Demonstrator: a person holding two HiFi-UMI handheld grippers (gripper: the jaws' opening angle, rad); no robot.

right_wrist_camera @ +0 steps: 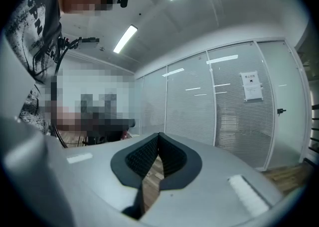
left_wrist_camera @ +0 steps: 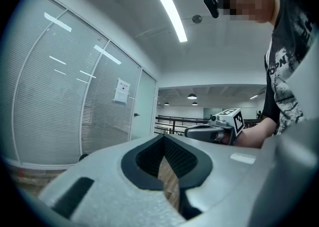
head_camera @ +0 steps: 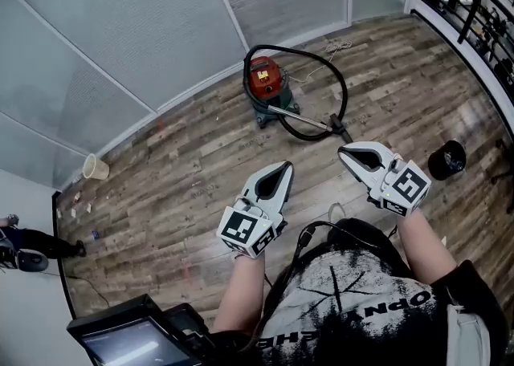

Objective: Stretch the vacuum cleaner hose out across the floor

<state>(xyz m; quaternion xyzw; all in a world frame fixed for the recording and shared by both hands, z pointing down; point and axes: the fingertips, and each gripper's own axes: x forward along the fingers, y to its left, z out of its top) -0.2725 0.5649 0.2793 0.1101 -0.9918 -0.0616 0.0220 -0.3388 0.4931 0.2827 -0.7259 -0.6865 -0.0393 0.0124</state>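
Note:
A red vacuum cleaner (head_camera: 265, 81) stands on the wood floor near the glass wall. Its black hose (head_camera: 337, 75) loops from the top round to the right and back to a metal wand (head_camera: 305, 119) lying on the floor, ending in a black fitting (head_camera: 340, 127). My left gripper (head_camera: 285, 167) is held up in front of my chest, shut, nothing between its jaws. My right gripper (head_camera: 344, 152) is raised beside it, also shut and empty. Both are well short of the vacuum. Each gripper view looks up at walls and ceiling: left gripper (left_wrist_camera: 163, 138), right gripper (right_wrist_camera: 159, 135).
A glass partition with blinds (head_camera: 144, 27) runs behind the vacuum. A small beige cup (head_camera: 95, 167) lies on the floor at the left. A black round object (head_camera: 446, 160) sits on the floor at right, near a black railing (head_camera: 474, 11). A monitor (head_camera: 128, 332) is at bottom left.

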